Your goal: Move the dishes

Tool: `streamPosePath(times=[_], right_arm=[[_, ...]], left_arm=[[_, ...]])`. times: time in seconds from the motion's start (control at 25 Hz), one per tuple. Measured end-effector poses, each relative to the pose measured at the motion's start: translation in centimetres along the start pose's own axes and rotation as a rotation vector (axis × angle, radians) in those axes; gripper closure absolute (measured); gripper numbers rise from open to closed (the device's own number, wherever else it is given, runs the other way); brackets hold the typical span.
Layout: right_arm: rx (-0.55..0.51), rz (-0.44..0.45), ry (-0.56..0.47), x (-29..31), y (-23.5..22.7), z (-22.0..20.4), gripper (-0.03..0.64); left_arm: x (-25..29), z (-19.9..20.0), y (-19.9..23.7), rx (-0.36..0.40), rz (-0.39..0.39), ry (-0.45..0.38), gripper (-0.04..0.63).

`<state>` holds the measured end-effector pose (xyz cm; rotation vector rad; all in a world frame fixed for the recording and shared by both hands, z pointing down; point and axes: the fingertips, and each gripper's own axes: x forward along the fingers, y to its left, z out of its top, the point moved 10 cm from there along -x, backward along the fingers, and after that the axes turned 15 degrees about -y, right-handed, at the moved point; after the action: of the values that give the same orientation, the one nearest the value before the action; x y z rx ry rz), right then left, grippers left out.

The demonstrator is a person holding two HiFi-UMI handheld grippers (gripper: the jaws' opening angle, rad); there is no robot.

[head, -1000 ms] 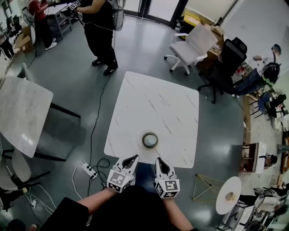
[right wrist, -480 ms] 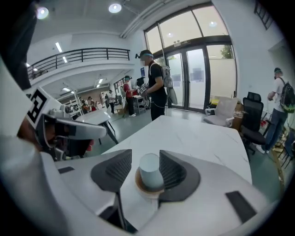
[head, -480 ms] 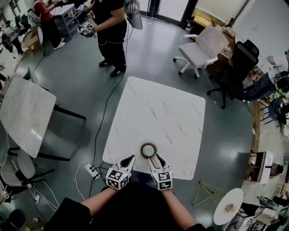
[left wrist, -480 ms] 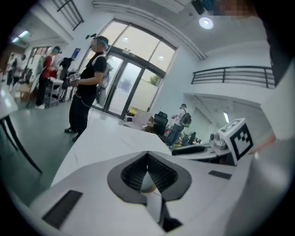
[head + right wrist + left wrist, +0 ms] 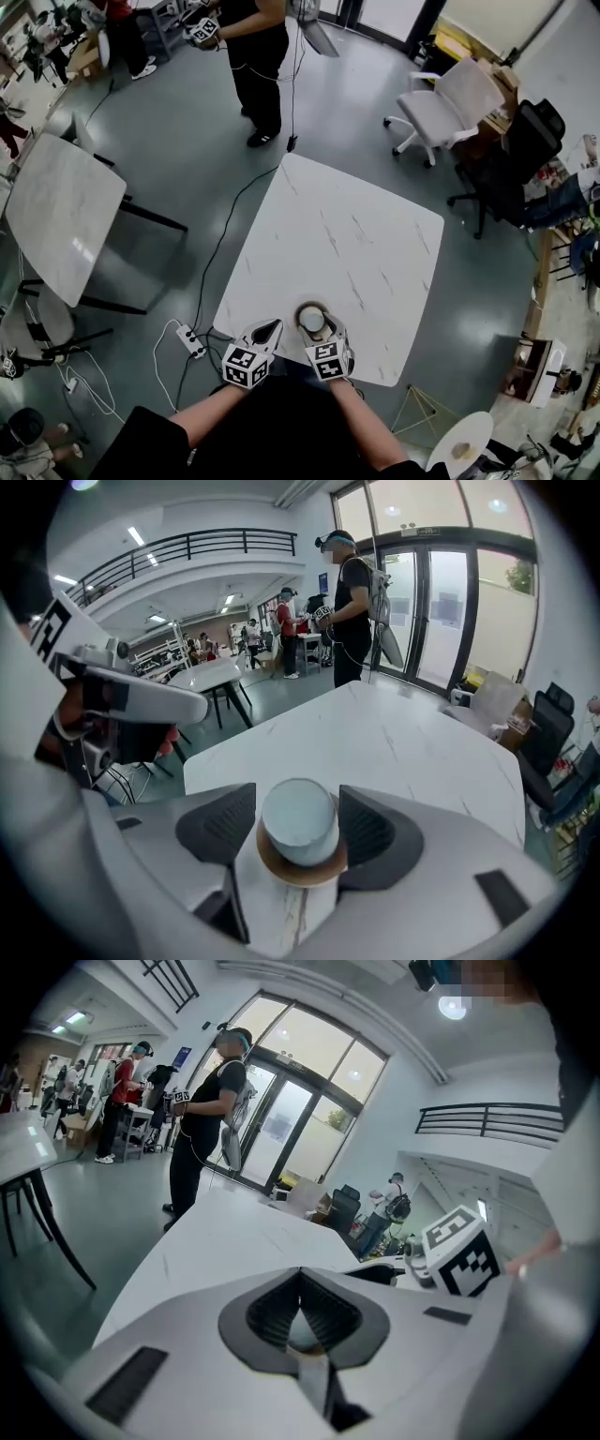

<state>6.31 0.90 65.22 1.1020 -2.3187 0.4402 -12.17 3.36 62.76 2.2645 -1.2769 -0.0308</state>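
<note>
Head view: one pale cup on one brown saucer, by the near edge of the bench. Right tongs sit round the cup, left tongs just beside.

Left gripper view: tongs pressed together, nothing between them.

Right gripper view: tongs wide, either side of the cup, not yet gripping.

We'd centre on the cup, close gently and lift straight up, so the saucer isn't dragged.

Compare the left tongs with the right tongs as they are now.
The left tongs are shut with nothing between them; the right tongs stand open around a pale cup on a brown saucer. The left tongs sit at the table edge; the right tongs reach over it. Both carry marker cubes.
</note>
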Motion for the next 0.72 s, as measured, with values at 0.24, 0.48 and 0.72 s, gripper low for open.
streamPosePath(times=[0.24, 0.48, 0.72], right_arm=[[-0.028, -0.001, 0.047, 1.4, -0.1, -0.4, 0.33], [-0.039, -0.012, 0.045, 1.6, 0.0, -0.6, 0.33], [-0.037, -0.036, 0.015, 0.7, -0.1, -0.8, 0.33]], left_arm=[[-0.1, -0.4, 0.3, -0.012, 0.004, 0.008, 0.58], [-0.7, -0.6, 0.6, -0.009, 0.0, 0.009, 0.58], [-1.4, -1.0, 1.3, -0.043, -0.017, 0.023, 0.58]])
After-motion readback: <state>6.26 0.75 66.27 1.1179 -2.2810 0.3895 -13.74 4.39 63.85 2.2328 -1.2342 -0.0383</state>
